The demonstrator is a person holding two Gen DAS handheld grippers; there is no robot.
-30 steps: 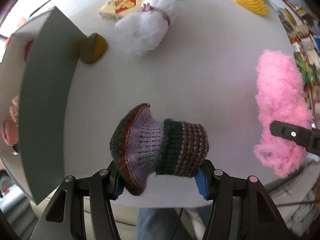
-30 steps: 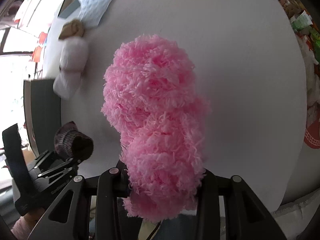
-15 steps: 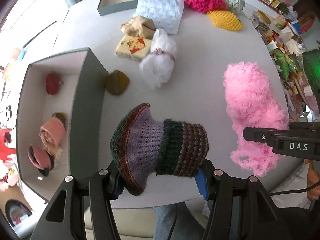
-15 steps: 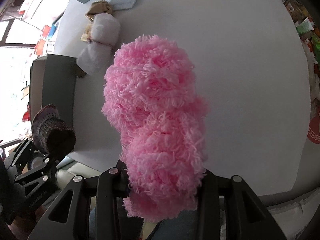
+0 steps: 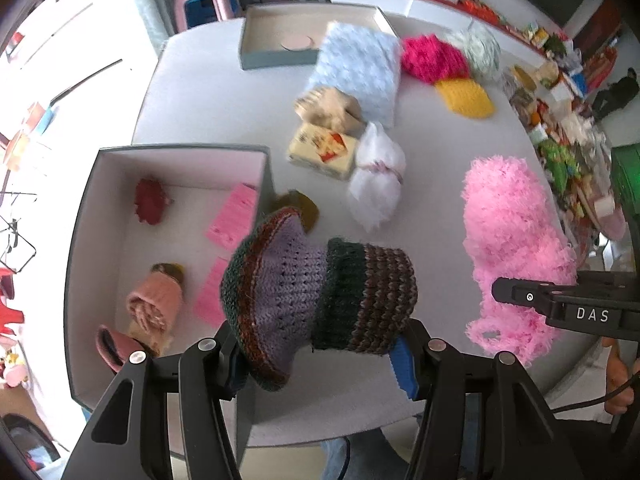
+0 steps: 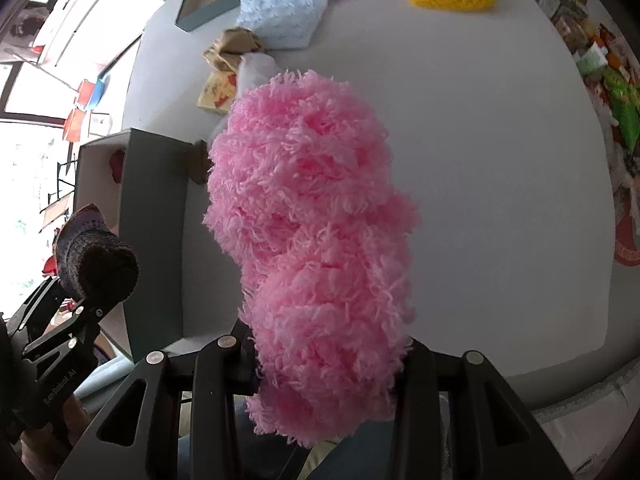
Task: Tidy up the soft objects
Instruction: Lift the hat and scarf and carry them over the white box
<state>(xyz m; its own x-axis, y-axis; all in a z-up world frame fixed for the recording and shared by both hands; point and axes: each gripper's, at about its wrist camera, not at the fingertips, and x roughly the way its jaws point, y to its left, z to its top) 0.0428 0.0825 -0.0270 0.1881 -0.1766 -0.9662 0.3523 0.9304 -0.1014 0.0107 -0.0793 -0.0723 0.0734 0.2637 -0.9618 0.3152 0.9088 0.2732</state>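
**2 soft things, 2 tools, 1 box**

My left tool (image 5: 320,354) is closed on a knitted hat (image 5: 316,300). The hat has purple, green and brown stripes. It is up in the air, above the near corner of the grey box (image 5: 78,216). My right tool (image 6: 326,364) is closed on a fluffy pink yarn bundle (image 6: 312,240). That one hangs above the white tabletop (image 6: 500,200), to the right of the box.

I think both things are very light. Both are squashy, so my tools press into them. The hat bends and flares out where I pinch it. I hold it across its middle, and that looks like a good place. The pink bundle is long and floppy. I hold it near its low end, so the rest may sway. A loose loop of yarn could snag.

The box already has a pink roll (image 5: 154,304) and a red thing (image 5: 150,200) inside. There is bare floor in it, so I think both things can go there.
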